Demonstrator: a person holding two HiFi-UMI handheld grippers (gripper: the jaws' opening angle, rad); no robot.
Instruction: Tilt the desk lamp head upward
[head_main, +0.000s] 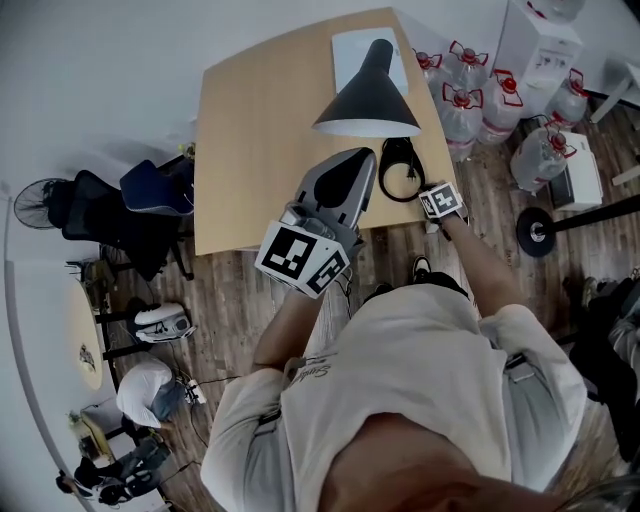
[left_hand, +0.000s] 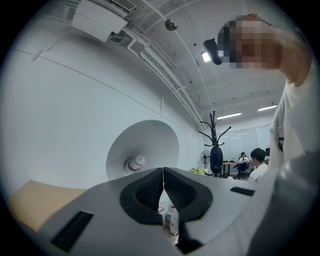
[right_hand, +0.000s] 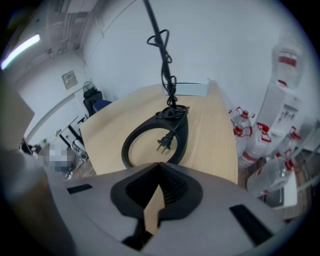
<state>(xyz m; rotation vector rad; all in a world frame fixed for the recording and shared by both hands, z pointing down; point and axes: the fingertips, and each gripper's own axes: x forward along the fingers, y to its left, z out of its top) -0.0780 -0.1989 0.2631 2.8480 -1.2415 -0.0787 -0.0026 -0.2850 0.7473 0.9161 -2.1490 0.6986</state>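
The desk lamp's dark cone shade (head_main: 365, 95) hangs over the wooden table (head_main: 260, 130), its open side facing down. Its black ring base (head_main: 400, 165) lies near the table's front right edge, and the plug (right_hand: 166, 143) rests inside the ring (right_hand: 152, 145). My left gripper (head_main: 352, 165) is raised just below and in front of the shade, jaws shut and empty. In the left gripper view the shade's white inside (left_hand: 145, 147) and bulb (left_hand: 135, 162) show just past the gripper (left_hand: 163, 172). My right gripper (right_hand: 159, 167) is shut with nothing in it, low beside the base (head_main: 428, 195).
A white sheet (head_main: 350, 50) lies behind the lamp. Several water bottles (head_main: 470, 100) and a white dispenser (head_main: 535, 40) stand on the floor to the right. A dark chair (head_main: 150, 190) and a fan (head_main: 35, 200) are on the left. A coat rack (left_hand: 216, 142) and seated people are far off.
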